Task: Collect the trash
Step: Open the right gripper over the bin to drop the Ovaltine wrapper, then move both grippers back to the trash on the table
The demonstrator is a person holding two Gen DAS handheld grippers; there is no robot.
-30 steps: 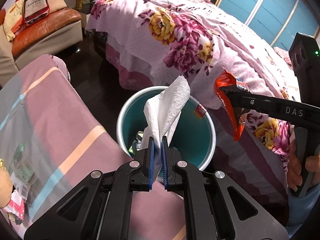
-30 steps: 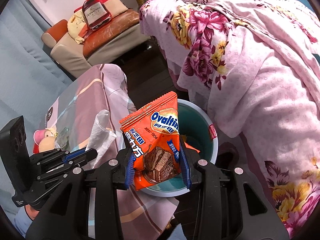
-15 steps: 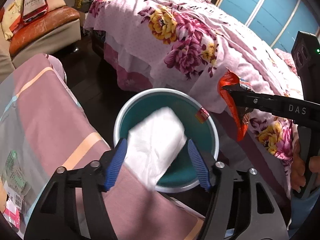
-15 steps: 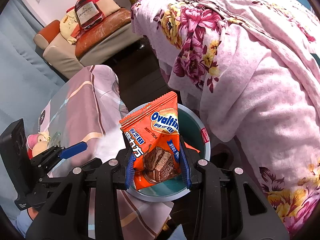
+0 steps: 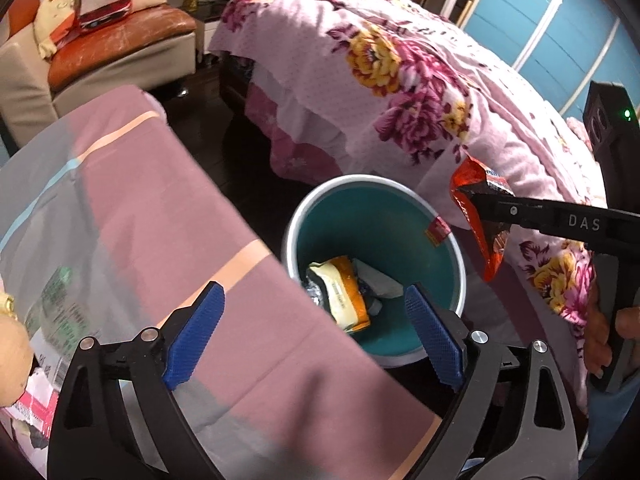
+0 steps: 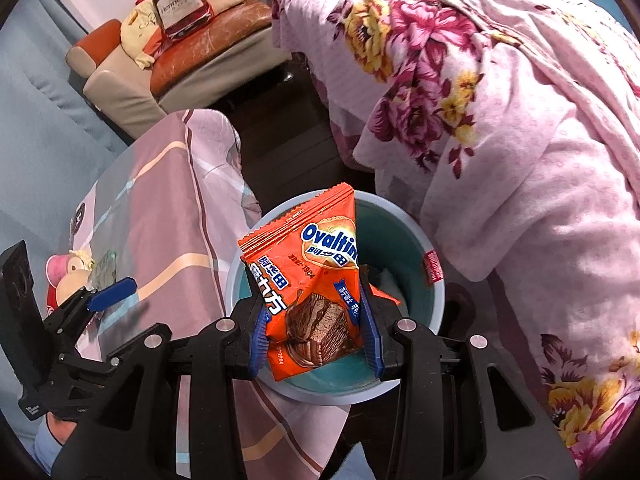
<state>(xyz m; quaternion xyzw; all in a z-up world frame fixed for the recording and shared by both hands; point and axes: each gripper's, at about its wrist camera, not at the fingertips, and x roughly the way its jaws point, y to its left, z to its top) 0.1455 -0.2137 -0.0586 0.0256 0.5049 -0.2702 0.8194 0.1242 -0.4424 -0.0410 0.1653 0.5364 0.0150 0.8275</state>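
Observation:
A teal bin with a pale rim stands on the dark floor between the table and the bed. Inside it lie a white tissue and a yellow-orange wrapper. My left gripper hangs over the bin's near edge, its jaws opening wide with nothing between them. My right gripper is shut on an orange Ovaltine wrapper, held upright above the bin. The left wrist view shows that wrapper edge-on at the right. The left gripper's blue pad appears at the left in the right wrist view.
A table with a pink striped cloth under glass borders the bin on the left, with a plush toy and packets on it. A bed with a floral pink cover hangs close on the right. A sofa stands behind.
My left jaws have opened wide and the white tissue has dropped from them into the bin. The right gripper keeps its grip on the orange wrapper and has shifted slightly over the bin.

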